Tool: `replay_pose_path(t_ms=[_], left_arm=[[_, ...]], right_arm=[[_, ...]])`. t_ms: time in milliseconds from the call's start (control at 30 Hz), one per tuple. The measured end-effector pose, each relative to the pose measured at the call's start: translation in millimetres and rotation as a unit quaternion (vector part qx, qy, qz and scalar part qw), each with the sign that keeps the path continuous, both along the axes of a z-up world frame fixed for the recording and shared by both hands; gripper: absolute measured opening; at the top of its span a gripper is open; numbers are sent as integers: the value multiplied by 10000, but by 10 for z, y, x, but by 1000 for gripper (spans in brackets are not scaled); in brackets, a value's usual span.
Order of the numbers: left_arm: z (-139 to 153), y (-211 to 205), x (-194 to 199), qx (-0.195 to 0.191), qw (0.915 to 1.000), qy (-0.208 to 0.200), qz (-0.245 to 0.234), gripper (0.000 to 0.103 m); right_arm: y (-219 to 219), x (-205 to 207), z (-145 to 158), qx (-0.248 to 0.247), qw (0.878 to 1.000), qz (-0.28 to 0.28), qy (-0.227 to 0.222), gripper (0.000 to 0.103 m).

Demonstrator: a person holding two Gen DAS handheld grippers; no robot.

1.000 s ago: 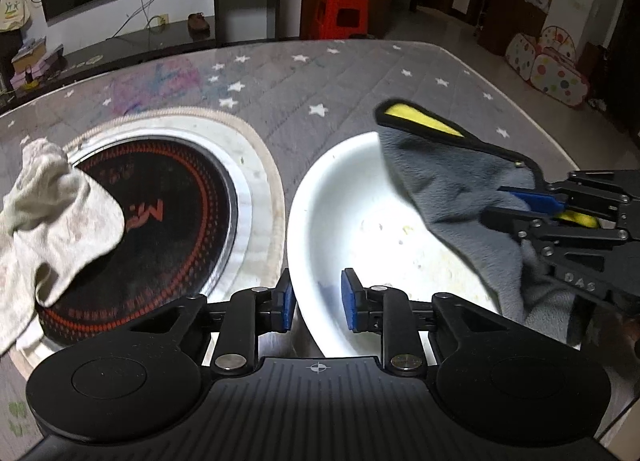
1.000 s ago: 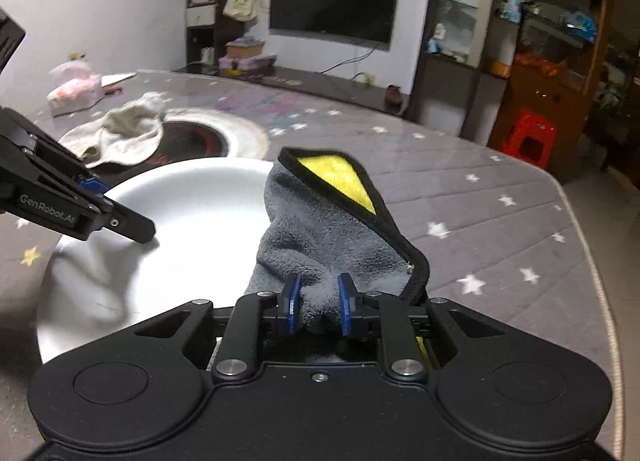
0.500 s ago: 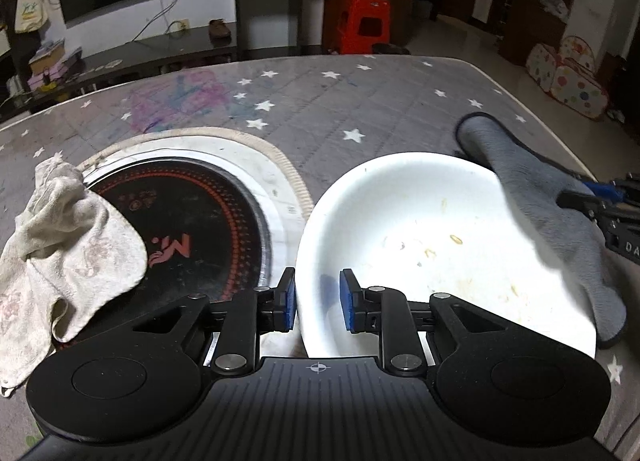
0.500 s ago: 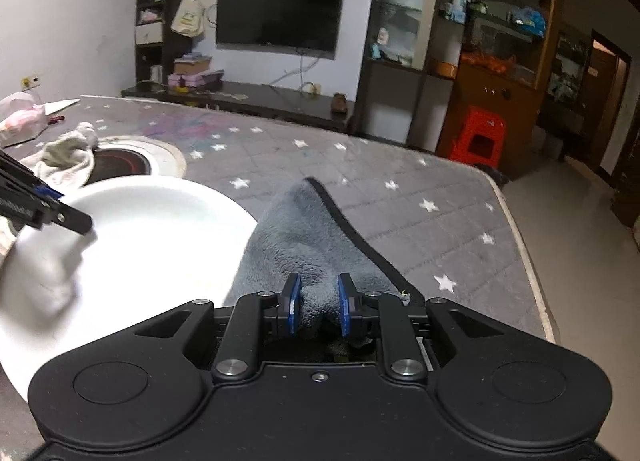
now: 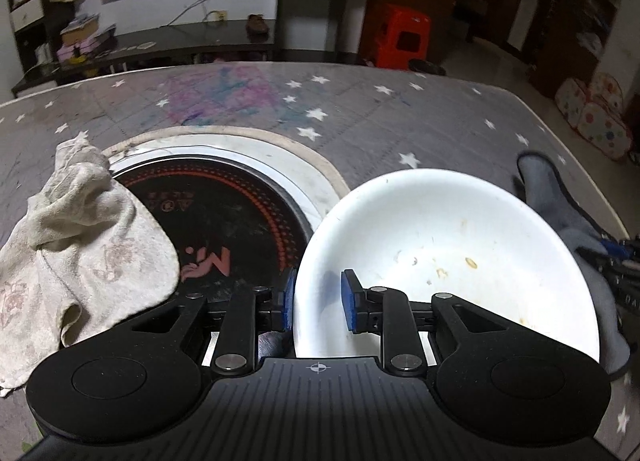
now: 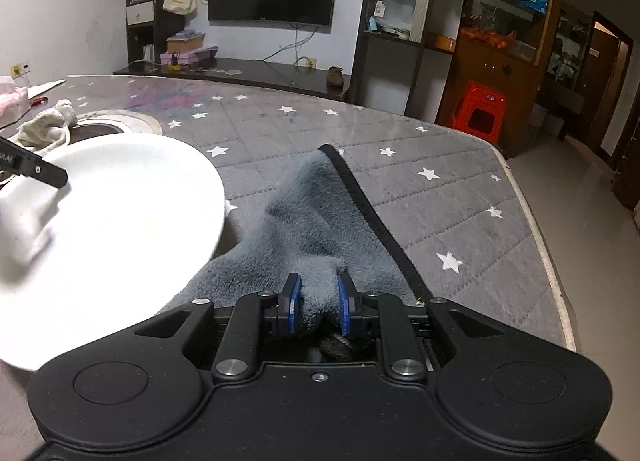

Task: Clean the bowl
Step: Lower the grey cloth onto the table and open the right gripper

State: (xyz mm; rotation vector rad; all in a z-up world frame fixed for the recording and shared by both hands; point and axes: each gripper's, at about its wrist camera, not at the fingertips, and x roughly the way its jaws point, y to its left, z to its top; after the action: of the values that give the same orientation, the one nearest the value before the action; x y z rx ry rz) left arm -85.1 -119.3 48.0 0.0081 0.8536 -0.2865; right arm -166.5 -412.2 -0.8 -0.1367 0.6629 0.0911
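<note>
Left wrist view. Left gripper (image 5: 317, 295) at lower centre, its fingers (image 5: 289, 295) straddling the near rim of the bowl (image 5: 448, 253): one pad outside the wall, the other inside. Clamped on the rim, as far as this angle shows. Bowl white, lower right of frame, on the desk (image 5: 360, 117). Yellowish crumbs and smears across its floor, so cleaning looks unfinished. Cooktop (image 5: 216, 229) at centre left, a beige rag (image 5: 76, 245) draped over its left edge. Grey cloth (image 5: 560, 205) lies at right edge, outside the bowl, just beside its far-right rim.

Right wrist view. Right gripper (image 6: 318, 303) at lower centre, fingers (image 6: 293, 303) closed on a bunched fold of cloth (image 6: 316, 217). The cloth's long axis runs away from the fingers toward upper centre, flat on the desk (image 6: 440, 197). Bowl (image 6: 112, 221) fills the left of frame, overexposed; its rim overlaps the cloth's left edge.

Key relation: bowl lies left of the right fingers, close by. Right hand carries the cloth, so it is the wiping hand; a sideways sweep leftward over the rim would bring cloth onto the crumbs while the left steadies.
</note>
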Motion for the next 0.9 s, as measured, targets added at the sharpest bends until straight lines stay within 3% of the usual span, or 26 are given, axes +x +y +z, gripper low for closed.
replay_pose_path(t_ms=[200,467,633,900], left_arm=[[-17,-27,107,-23,9999,13,126,27],[-47,-53,69,123,9999,-18,71,28],[-41,-42,53,144,9999,10,55,27],[84,39,-166,304,9990,-304,141,29]], right_arm=[[29,179,-24,45,9999,128,71,21],[9,335,18,504,9984,211,159,21],[4,254,111,493,9986,170,58,22],[-94,-15,298,743,9969,-9,-265,31]])
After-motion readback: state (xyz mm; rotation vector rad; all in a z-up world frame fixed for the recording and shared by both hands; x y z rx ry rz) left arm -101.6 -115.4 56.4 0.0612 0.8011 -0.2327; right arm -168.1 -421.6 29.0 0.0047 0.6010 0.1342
